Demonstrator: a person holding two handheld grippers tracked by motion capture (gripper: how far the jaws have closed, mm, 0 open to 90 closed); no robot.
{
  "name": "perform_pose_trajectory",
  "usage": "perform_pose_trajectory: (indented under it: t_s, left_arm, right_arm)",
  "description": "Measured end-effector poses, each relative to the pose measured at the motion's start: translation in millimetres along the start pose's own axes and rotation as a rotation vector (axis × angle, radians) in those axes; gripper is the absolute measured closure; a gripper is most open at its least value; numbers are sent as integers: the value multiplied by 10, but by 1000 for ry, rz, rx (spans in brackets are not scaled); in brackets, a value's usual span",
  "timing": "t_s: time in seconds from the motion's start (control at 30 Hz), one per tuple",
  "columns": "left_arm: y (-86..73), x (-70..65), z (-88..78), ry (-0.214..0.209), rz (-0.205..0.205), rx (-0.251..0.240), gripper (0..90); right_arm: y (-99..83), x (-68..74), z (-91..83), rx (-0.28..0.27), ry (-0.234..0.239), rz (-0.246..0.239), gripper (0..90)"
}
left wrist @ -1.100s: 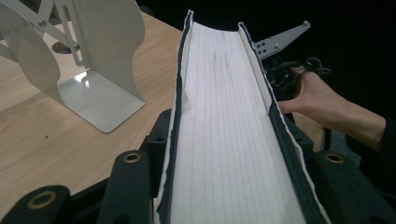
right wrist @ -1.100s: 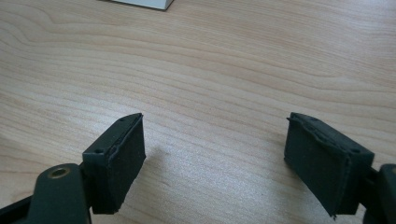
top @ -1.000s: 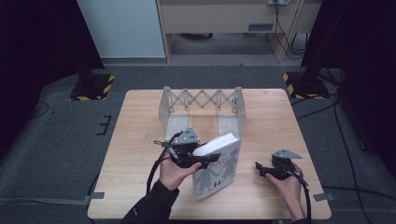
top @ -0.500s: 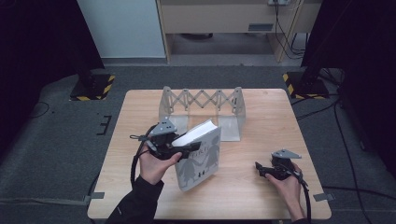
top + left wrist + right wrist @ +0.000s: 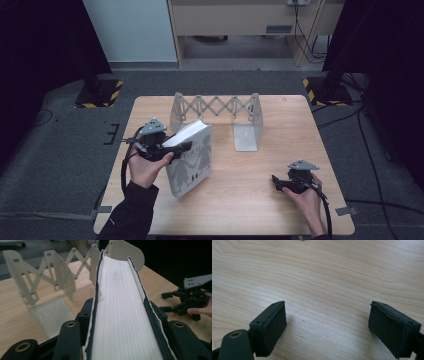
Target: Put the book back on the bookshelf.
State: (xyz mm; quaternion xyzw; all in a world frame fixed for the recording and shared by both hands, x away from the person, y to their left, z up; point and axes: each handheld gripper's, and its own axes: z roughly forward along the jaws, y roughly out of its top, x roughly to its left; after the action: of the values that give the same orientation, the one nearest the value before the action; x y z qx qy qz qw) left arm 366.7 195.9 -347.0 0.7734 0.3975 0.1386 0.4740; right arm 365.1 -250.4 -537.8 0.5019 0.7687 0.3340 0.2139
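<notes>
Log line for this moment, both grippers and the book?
left gripper: shut on book, book tilted, lower corner on table | right gripper: open, holding nothing, low over table | bookend rack: holding nothing

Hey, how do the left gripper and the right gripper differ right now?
The left gripper is shut on the book, its jaws clamping the covers; the right gripper is open and holds nothing. The left gripper is raised above the table, holding the book tilted with one corner down; the right gripper sits low near the table. Both are black and hand-held.
</notes>
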Motion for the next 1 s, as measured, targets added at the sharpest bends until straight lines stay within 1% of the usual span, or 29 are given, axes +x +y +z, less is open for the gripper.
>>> perform_pose_trajectory:
  t_s: [0.07,0.1,0.13,0.17,0.2,0.27,0.37,0.43,0.47,0.5,0.53,0.57,0.6,0.63,0.7,0.73,0.83,0.93,0.97,1.0]
  left_arm:
    - [11,57,-35,27,-8,-6,506]
    - [11,57,-35,27,-8,-6,506]
    - [24,105,-56,48,-16,-13,506]
    - [32,126,-64,58,-20,-16,506]
    - [32,126,-64,58,-20,-16,506]
    - [61,190,-77,82,-33,-29,506]
    - [103,246,-82,105,-52,-48,506]
    - [118,263,-86,112,-55,-54,506]
    - [130,280,-88,123,-62,-61,506]
    - [150,313,-86,146,-76,-74,506]
    - [150,313,-86,146,-76,-74,506]
    - [169,341,-80,172,-83,-81,506]
    - [180,354,-72,186,-85,-82,506]
    - [180,354,-72,186,-85,-82,506]
    - [219,390,-40,218,-79,-82,506]
    - [219,390,-40,218,-79,-82,506]
    - [275,454,7,243,-91,-87,506]
    - [300,484,30,250,-97,-91,506]
    - [329,506,58,258,-108,-96,506]
    - [344,512,74,262,-110,-98,506]
  right_arm:
    - [0,1,3,-1,2,0,143]
    - [0,2,4,-1,2,0,143]
    - [0,2,4,-1,2,0,142]
    - [0,2,4,0,2,-1,141]
    - [0,2,4,0,2,-2,140]
    - [0,3,5,-1,1,-2,140]
    - [0,3,5,-1,1,-2,139]
    - [2,7,7,0,1,4,131]
    - [2,7,7,0,1,4,131]
    - [2,7,8,1,2,3,126]
    - [3,7,6,4,4,2,126]
    - [3,7,7,2,3,2,126]
    - [3,7,7,3,4,2,124]
    - [3,7,7,3,4,2,124]
    - [3,7,8,4,4,0,121]
    - [3,7,8,4,4,0,121]
    - [5,10,8,7,5,3,115]
    - [3,6,11,7,4,-2,107]
    - [3,6,12,7,3,-1,106]
    - [4,7,12,8,3,1,105]
